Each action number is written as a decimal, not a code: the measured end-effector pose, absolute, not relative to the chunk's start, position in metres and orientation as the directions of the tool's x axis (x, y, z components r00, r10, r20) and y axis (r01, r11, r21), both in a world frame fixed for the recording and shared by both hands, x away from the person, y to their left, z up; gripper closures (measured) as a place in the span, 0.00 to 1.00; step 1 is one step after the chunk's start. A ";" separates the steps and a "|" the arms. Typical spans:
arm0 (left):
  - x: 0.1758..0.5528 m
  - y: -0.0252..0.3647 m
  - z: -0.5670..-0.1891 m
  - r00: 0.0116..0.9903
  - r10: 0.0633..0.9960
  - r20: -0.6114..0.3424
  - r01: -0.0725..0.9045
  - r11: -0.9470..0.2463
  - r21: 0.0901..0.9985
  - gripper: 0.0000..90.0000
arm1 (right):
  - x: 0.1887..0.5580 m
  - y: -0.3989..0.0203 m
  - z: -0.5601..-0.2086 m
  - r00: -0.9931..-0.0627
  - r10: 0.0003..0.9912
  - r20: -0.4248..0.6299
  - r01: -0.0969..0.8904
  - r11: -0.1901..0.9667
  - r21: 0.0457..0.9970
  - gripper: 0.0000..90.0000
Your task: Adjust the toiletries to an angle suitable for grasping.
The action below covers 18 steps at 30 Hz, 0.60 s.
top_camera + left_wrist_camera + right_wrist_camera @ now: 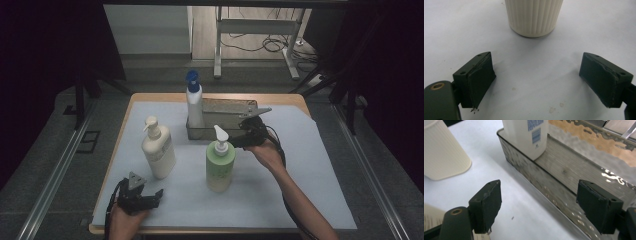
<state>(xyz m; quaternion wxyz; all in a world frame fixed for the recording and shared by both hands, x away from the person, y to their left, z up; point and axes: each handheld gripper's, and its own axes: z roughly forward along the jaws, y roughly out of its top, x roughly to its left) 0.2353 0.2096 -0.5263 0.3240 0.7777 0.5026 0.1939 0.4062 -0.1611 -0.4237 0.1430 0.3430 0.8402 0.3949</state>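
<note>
Bottles stand on a white sheet (310, 165) over the table: in the high view a cream pump bottle (158, 148) at the left, a green pump bottle (220, 162) in the middle, and a white bottle with a blue cap (194, 102) upright in the left end of a metal tray (227, 111). The right gripper (247, 134) sits between the green bottle and the tray, holding nothing. The left gripper (150, 198) rests near the table's front edge, just before the cream bottle.

In the left gripper view, its jaws stand wide and empty, the ribbed cream bottle (534, 16) ahead and apart.

In the right gripper view, the jaws gape wide across the tray's near wall (534, 180) without touching it; the white bottle (529, 135) stands in the tray's corner.
</note>
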 end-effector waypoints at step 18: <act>0.235 0.210 -0.526 0.419 0.908 -0.024 0.656 -0.284 0.700 0.13 | 0.376 -0.189 -0.433 -0.734 0.679 0.019 0.459 0.474 0.751 0.16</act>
